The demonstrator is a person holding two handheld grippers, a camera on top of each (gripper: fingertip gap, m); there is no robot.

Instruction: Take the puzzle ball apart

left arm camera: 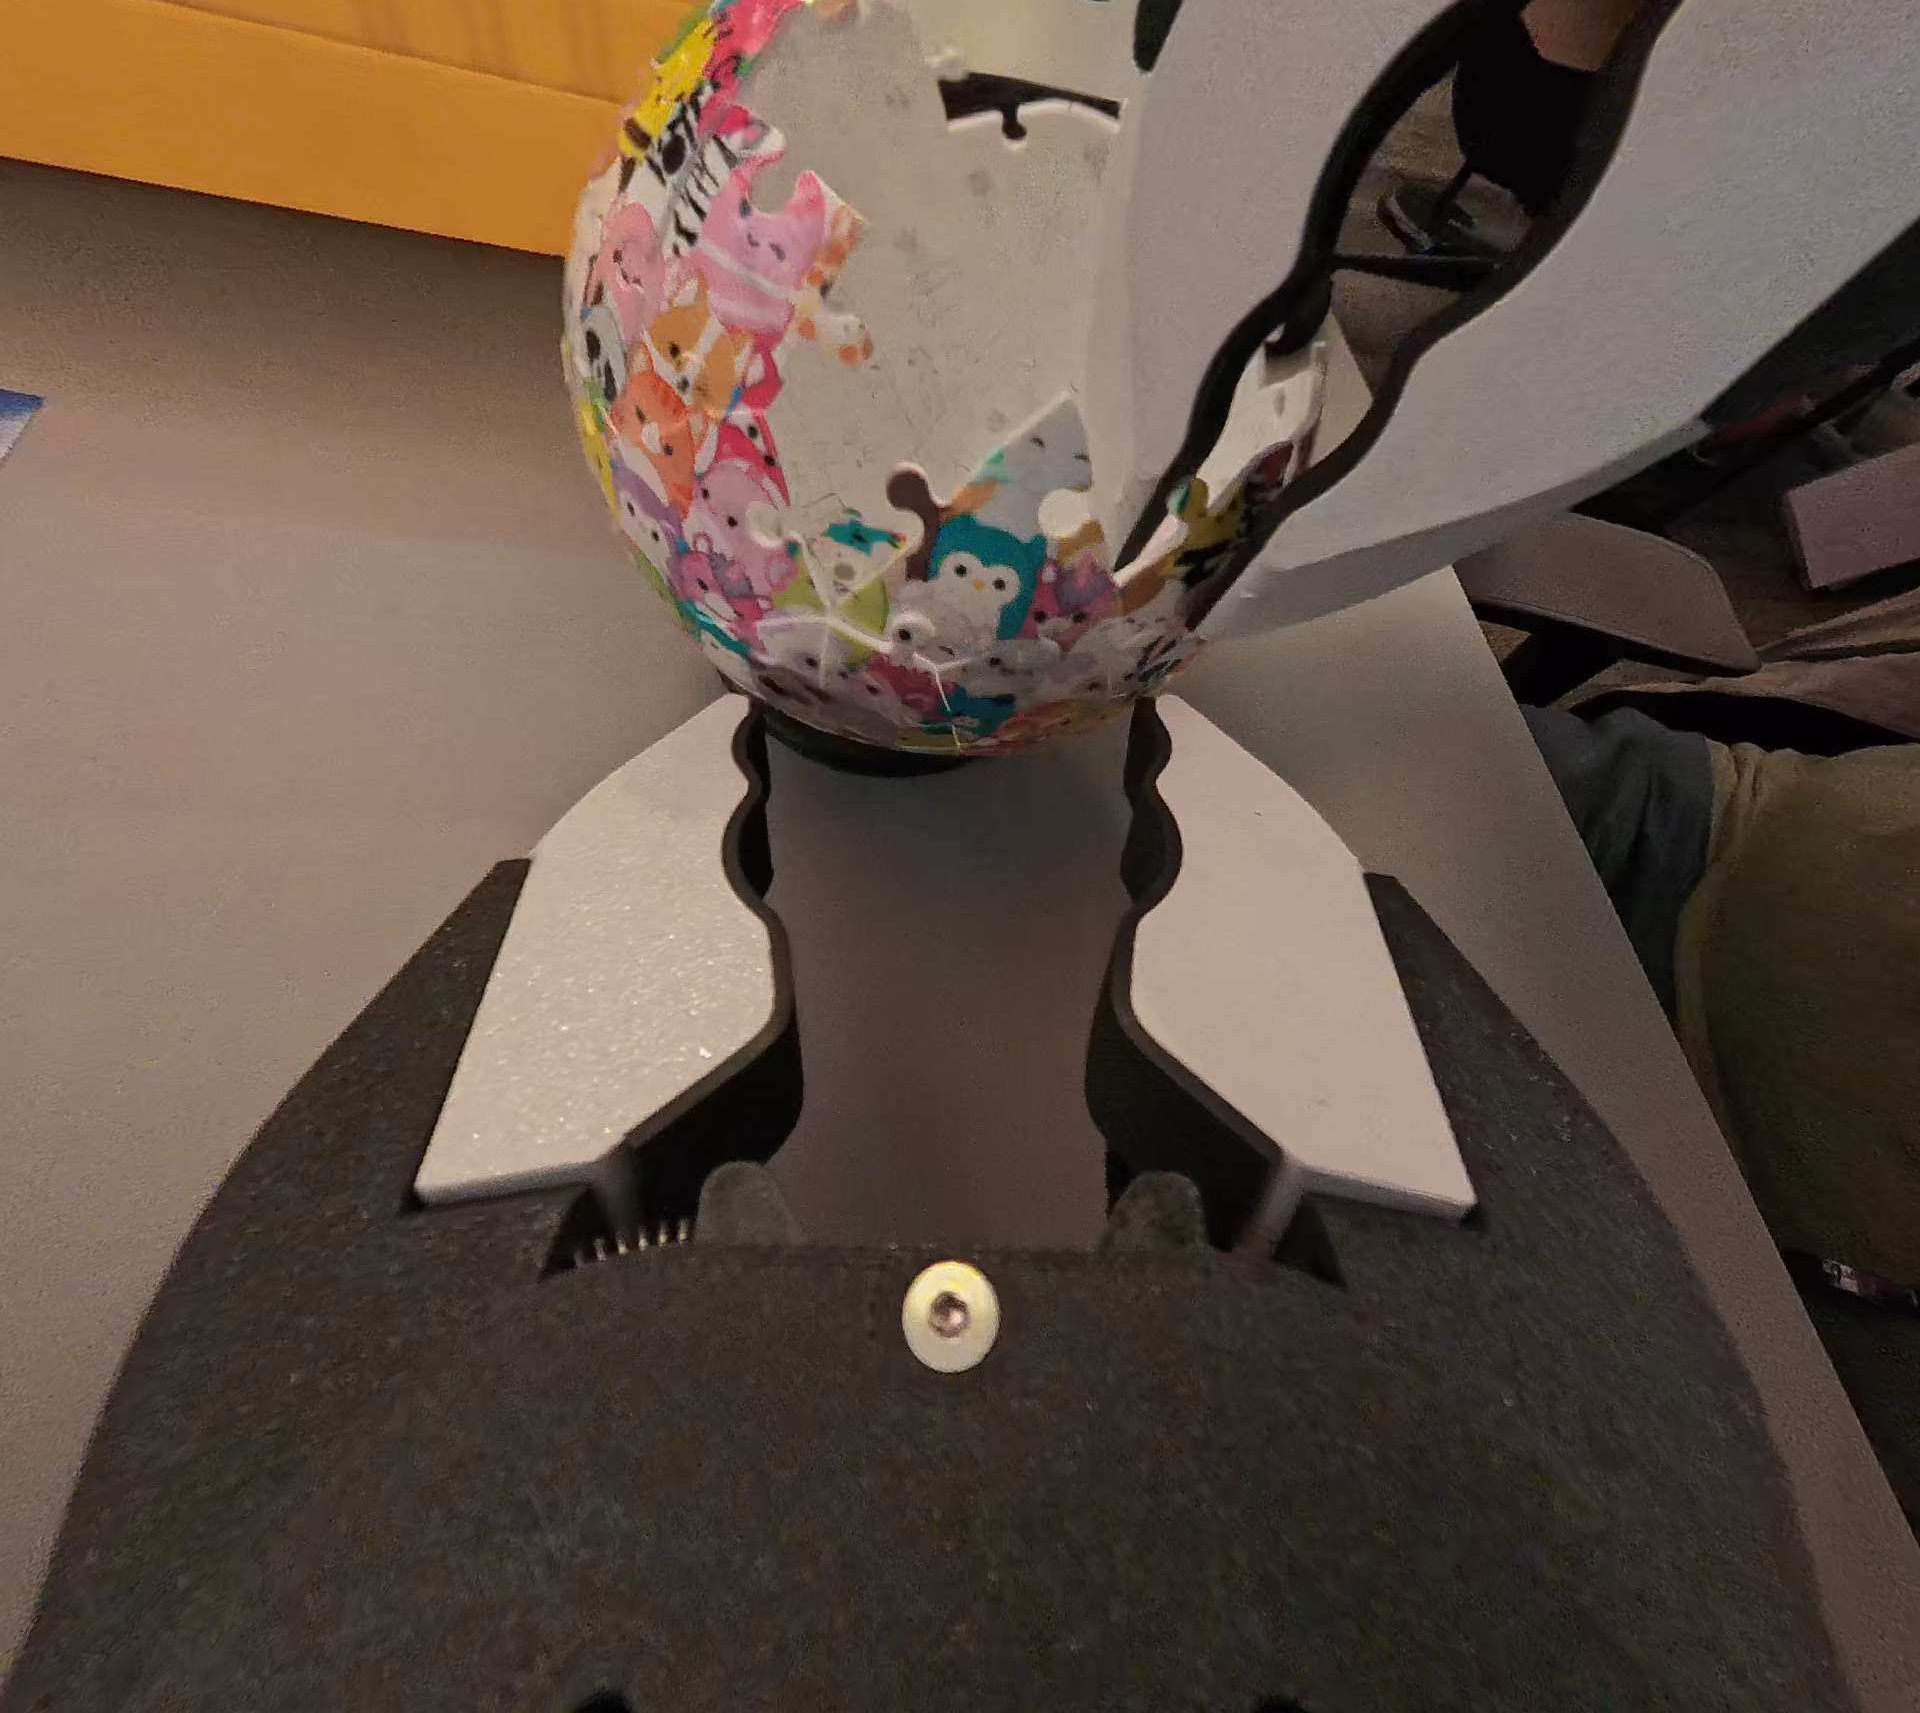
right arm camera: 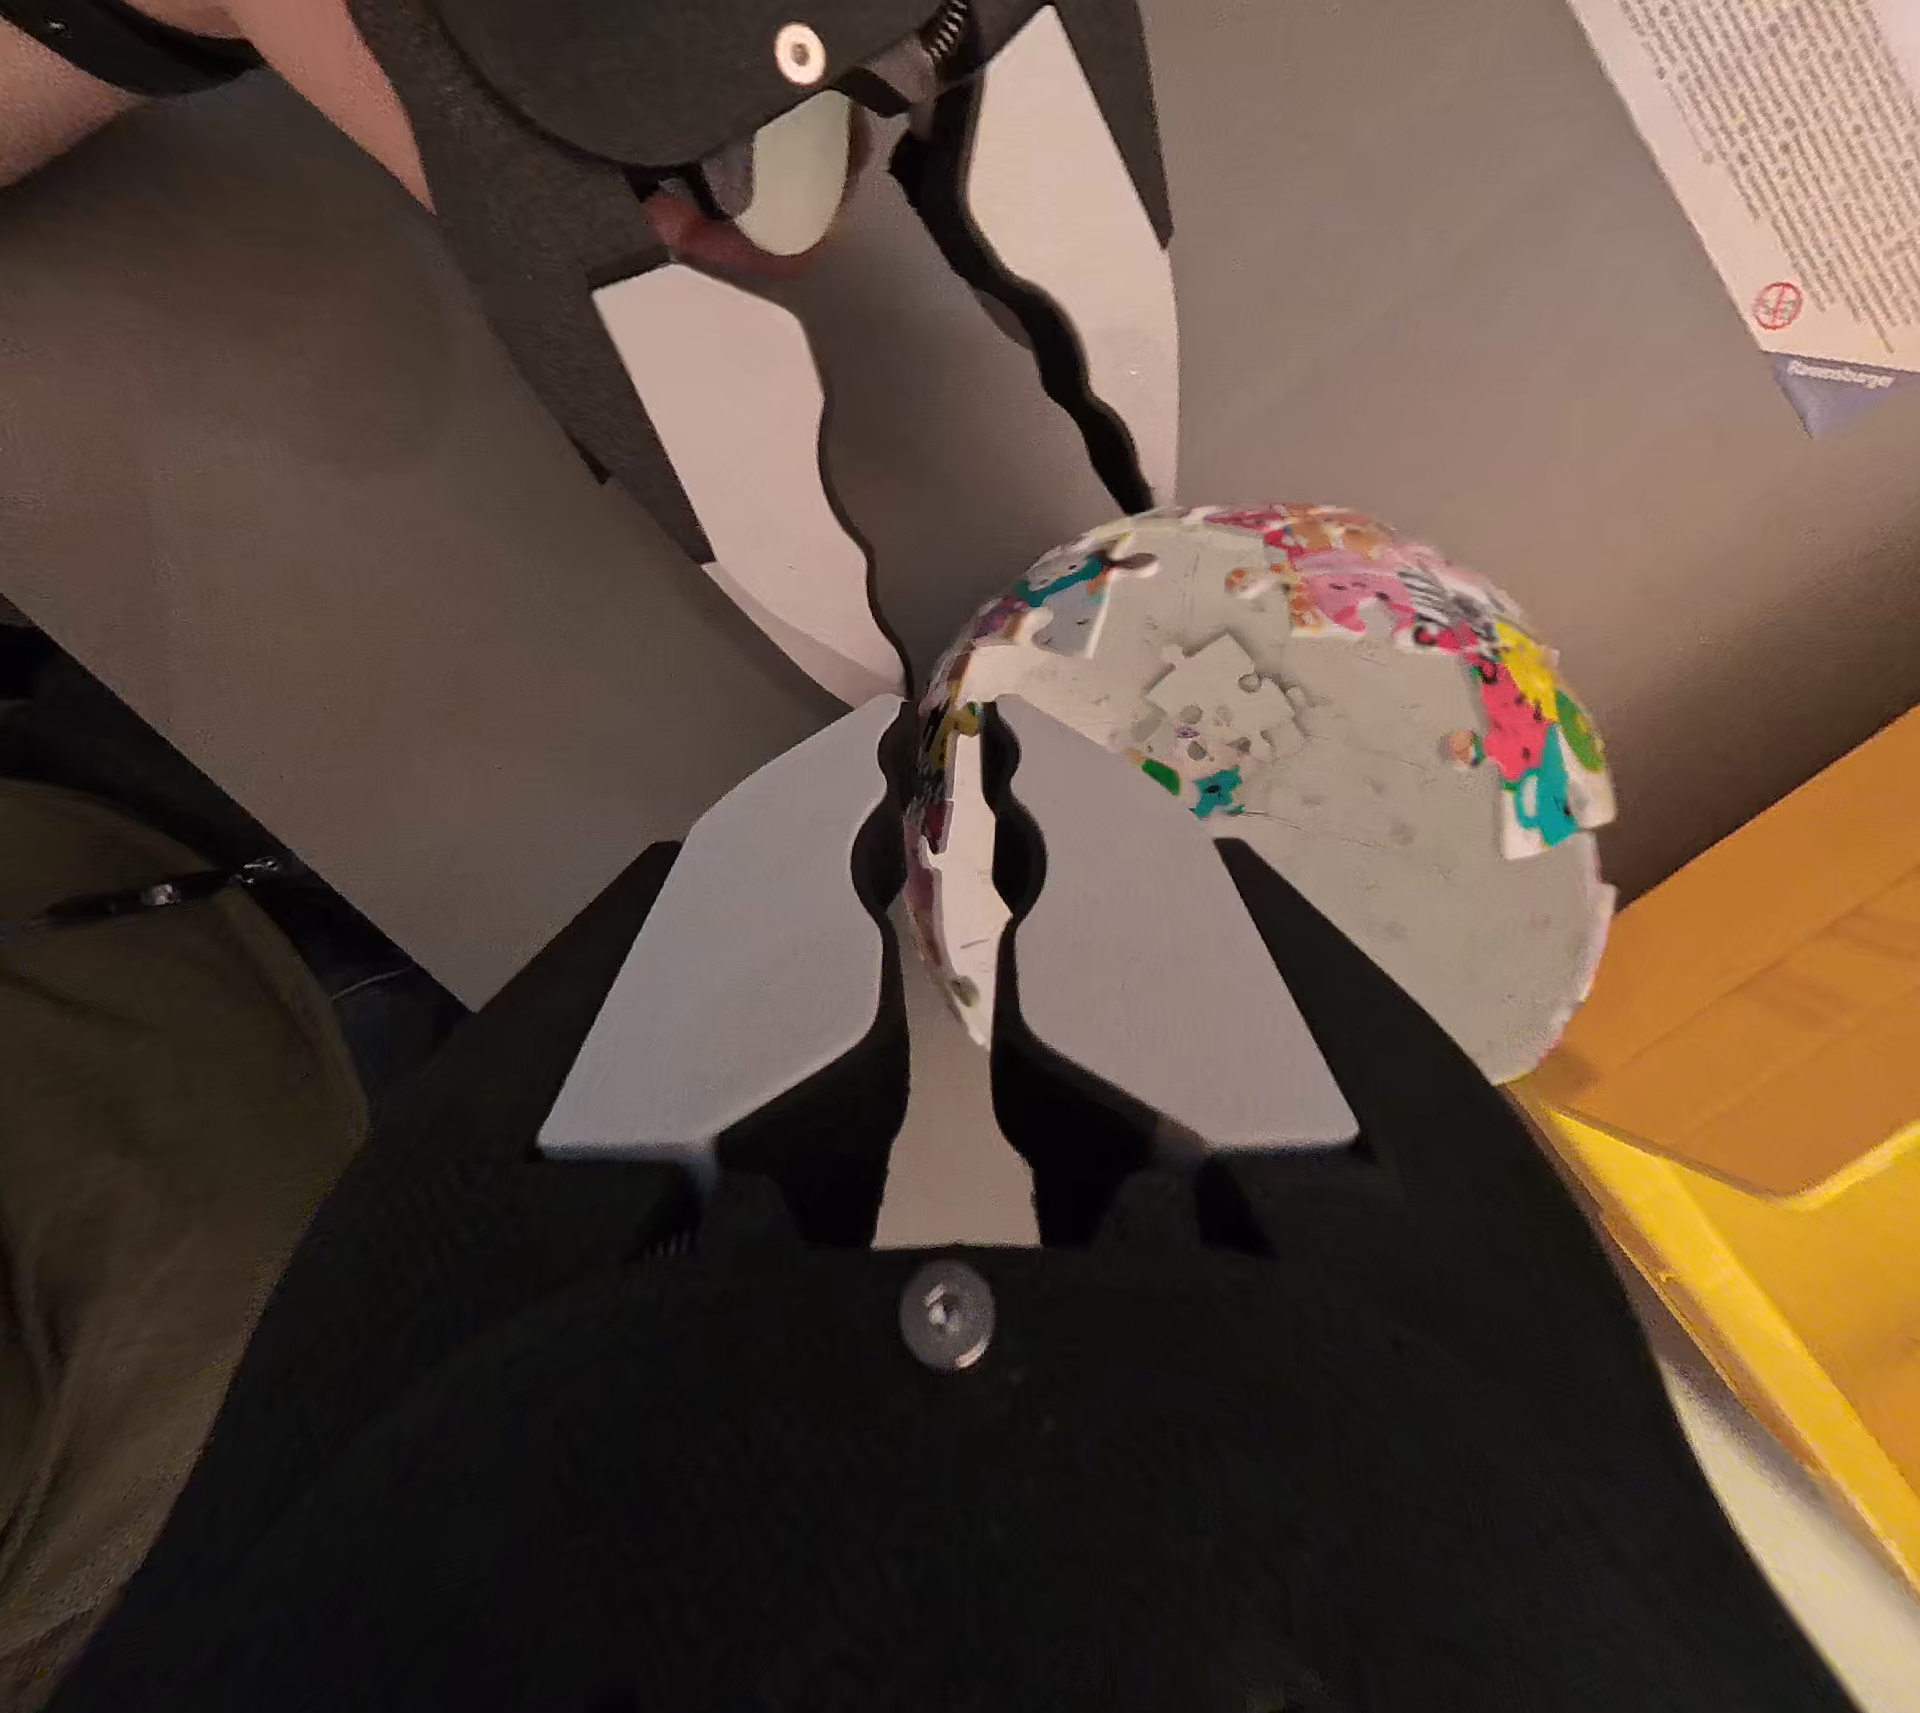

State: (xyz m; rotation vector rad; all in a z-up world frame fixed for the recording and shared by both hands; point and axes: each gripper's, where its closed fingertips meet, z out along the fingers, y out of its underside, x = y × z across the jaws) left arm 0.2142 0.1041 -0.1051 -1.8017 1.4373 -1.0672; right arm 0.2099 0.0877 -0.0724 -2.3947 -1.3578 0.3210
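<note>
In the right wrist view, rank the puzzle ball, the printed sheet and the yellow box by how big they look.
1. puzzle ball, though nearness inflates it.
2. yellow box and printed sheet: both cut off by the frame, so unranked.

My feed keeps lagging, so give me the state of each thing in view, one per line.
puzzle ball: partly dismantled, shell open, seated on its stand.
black stand: under the ball, on the table.
left tongs: open, empty, just short of the stand.
right tongs: shut on the ball's broken shell edge.

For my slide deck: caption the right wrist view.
Right hand-held gripper pinches the broken rim of the colourful, half-dismantled puzzle ball.
</note>
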